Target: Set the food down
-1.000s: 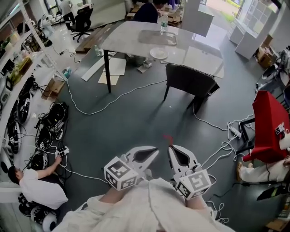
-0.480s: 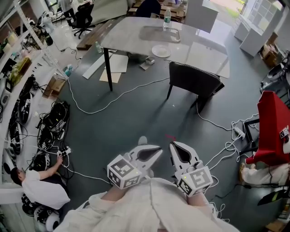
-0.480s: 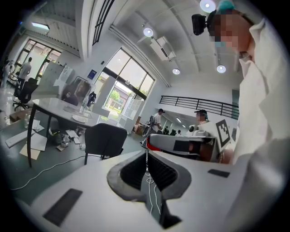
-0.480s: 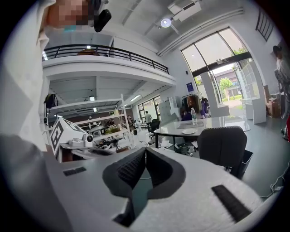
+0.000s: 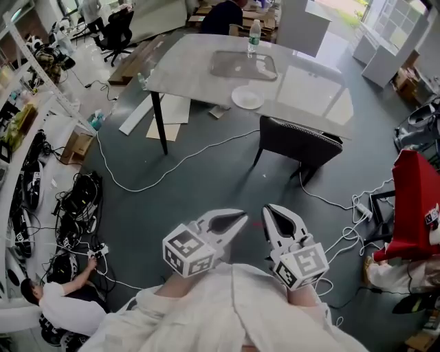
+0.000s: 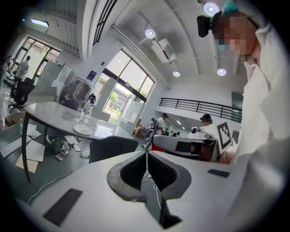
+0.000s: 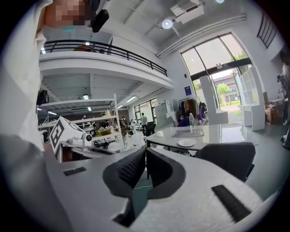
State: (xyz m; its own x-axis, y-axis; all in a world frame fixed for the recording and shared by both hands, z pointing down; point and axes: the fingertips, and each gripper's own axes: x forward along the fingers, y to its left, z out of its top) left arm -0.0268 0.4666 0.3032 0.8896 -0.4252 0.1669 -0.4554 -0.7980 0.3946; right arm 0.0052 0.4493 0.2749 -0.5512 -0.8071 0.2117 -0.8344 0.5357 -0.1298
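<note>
Both grippers are held out low in front of the person, side by side and pointing toward the far counter [image 5: 192,62]. The left gripper [image 5: 241,218] has its jaws pressed together with nothing between them, and the right gripper [image 5: 267,208] is the same: closed tight and empty, as each gripper view confirms. What has changed over the last second is the ground covered. In the head view the counter, the dark chair [image 5: 300,143] at its near edge and the white plate [image 5: 247,97] have all slid closer, so the person appears to be walking toward them across the grey floor, while the grippers keep their pose and stay closed. No food shows in either gripper, and none can be made out anywhere. The plate looks bare, a clear tray [image 5: 244,65] lies just beyond it, and a bottle [image 5: 254,36] stands at the far edge, near a seated person [image 5: 221,15]. Cables [image 5: 172,159] trail over the floor to the left, where another person [image 5: 58,307] crouches by a shelf. For the task, this reads as an approach with empty grippers. Either the food is already set down somewhere unseen, or it has yet to be fetched; the plate on the counter seems the likely spot for it.
</note>
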